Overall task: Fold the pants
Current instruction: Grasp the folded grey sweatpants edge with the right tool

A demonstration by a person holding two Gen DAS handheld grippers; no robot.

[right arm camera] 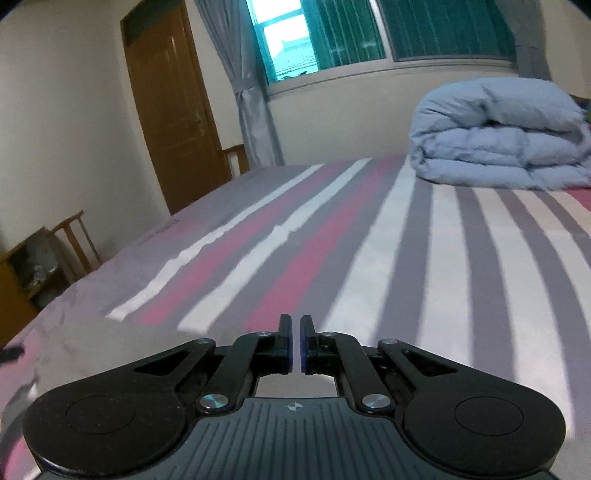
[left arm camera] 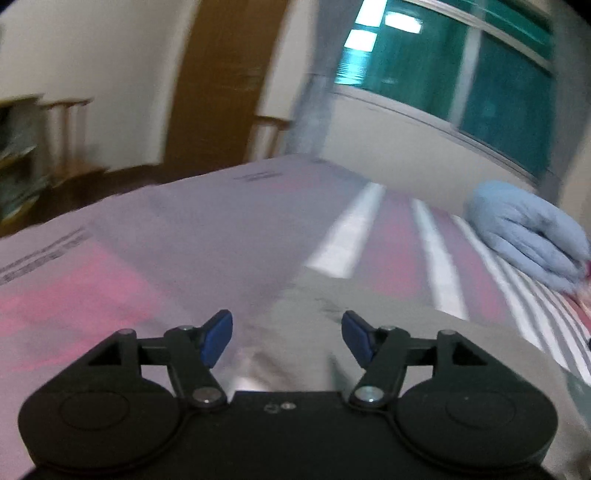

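Light grey-beige pants (left arm camera: 369, 343) lie on the striped bed, in the lower right of the blurred left wrist view. My left gripper (left arm camera: 287, 338) is open, its blue pads (left arm camera: 218, 338) spread just above the near part of the pants. My right gripper (right arm camera: 295, 341) is shut, its jaws almost touching, with nothing seen between them. It hovers low over the striped sheet (right arm camera: 332, 240). A pale strip of cloth (right arm camera: 207, 334), perhaps the pants, shows just ahead of its fingers.
A folded light blue duvet (right arm camera: 498, 136) sits at the far right of the bed (left arm camera: 184, 229). A brown door (right arm camera: 170, 103), wooden chair (right arm camera: 74, 236), grey curtain (right arm camera: 247, 81) and window (right arm camera: 369, 29) stand beyond the bed.
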